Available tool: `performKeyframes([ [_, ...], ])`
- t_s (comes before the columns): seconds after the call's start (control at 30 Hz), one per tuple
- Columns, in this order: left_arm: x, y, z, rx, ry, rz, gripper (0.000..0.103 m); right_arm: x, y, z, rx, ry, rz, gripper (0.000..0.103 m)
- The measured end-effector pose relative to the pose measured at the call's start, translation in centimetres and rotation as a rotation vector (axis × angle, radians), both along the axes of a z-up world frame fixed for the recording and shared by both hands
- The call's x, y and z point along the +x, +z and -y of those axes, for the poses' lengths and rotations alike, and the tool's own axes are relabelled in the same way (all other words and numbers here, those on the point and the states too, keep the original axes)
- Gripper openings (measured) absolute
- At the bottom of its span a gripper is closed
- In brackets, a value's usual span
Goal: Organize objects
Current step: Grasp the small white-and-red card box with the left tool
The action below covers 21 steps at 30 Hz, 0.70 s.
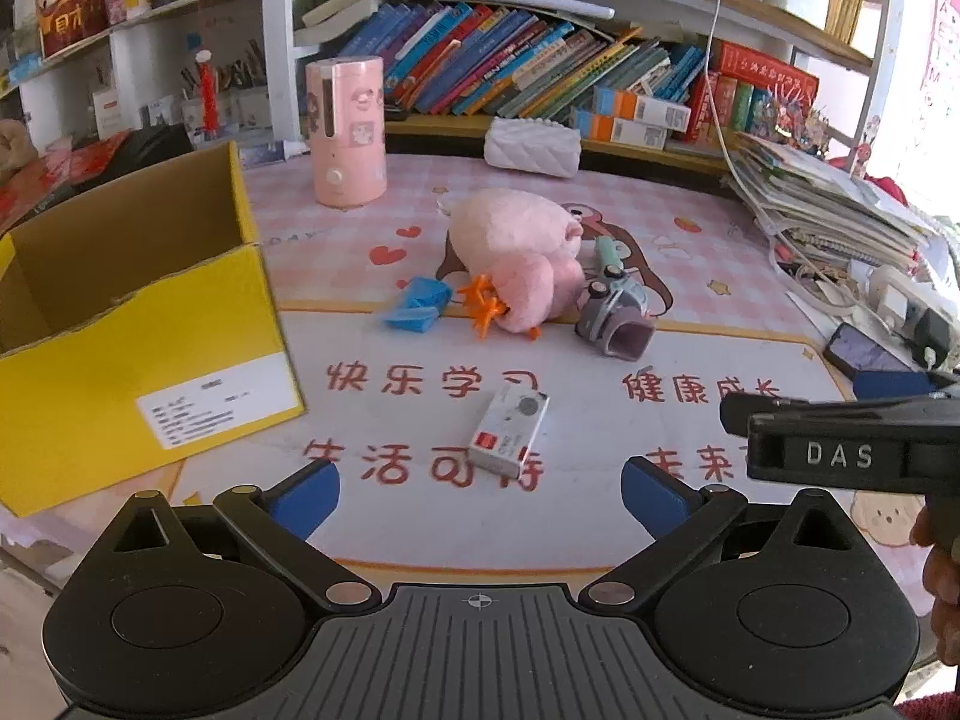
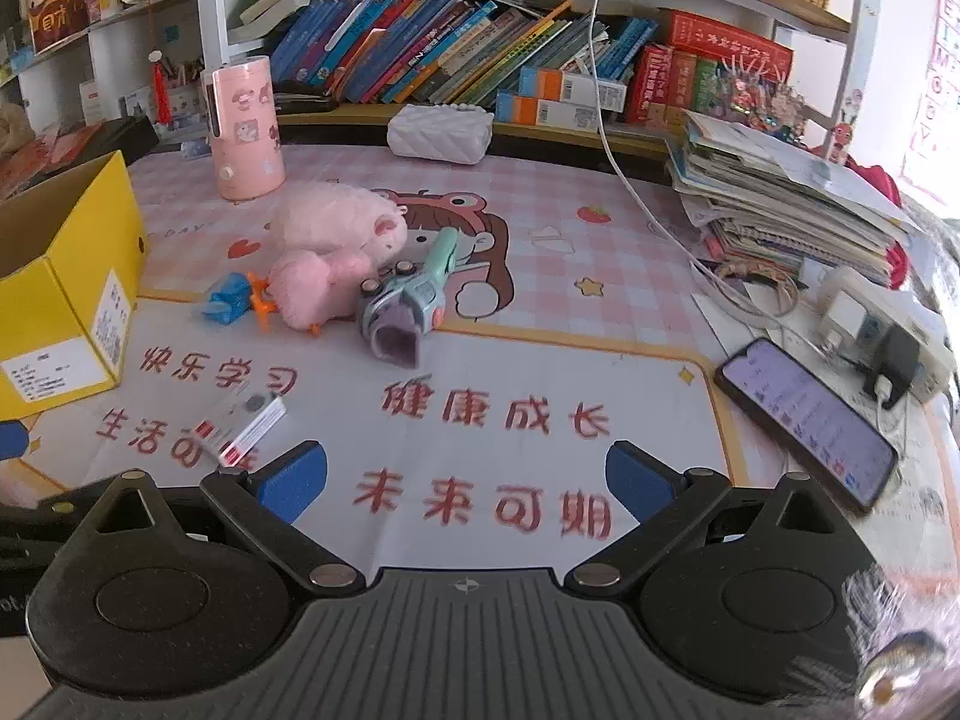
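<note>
An open yellow cardboard box (image 1: 138, 360) (image 2: 66, 300) stands empty at the left of the desk mat. A pink plush toy (image 1: 516, 252) (image 2: 336, 246) lies mid-mat, with a blue wrapper (image 1: 420, 306) (image 2: 228, 297), an orange toy piece (image 1: 483, 306) (image 2: 261, 297) and a grey-teal toy gun (image 1: 612, 312) (image 2: 414, 294) beside it. A small white box (image 1: 510, 432) (image 2: 243, 429) lies just ahead of my left gripper (image 1: 480, 495), which is open and empty. My right gripper (image 2: 465, 477) is open and empty, above bare mat.
A pink cylinder (image 1: 347, 129) (image 2: 246, 126) and a white quilted case (image 1: 531, 147) (image 2: 438, 132) stand at the back. Book rows fill the shelf. A paper stack (image 2: 780, 192), power strip (image 2: 882, 324), cables and a phone (image 2: 807, 420) crowd the right.
</note>
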State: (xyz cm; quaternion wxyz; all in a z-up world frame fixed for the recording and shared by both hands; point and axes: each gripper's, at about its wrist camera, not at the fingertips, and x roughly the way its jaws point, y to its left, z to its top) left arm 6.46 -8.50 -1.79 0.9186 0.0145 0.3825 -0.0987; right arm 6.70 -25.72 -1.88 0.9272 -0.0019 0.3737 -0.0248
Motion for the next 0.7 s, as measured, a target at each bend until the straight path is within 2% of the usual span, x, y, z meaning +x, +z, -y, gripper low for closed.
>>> performKeyframes([
  [0.33,2.0,-0.6,1.8,-0.009,0.039,-0.017,0.099,3.4,-0.2,2.0,0.05,0.082,0.018,0.098],
  [0.5,3.5,-1.5,2.7,-0.002,0.032,-0.043,0.091,5.0,-0.2,2.5,0.066,0.112,0.037,0.098],
  [0.7,5.4,-3.3,3.7,0.017,0.021,-0.09,0.087,6.6,-0.5,3.3,0.071,0.135,0.036,0.098],
])
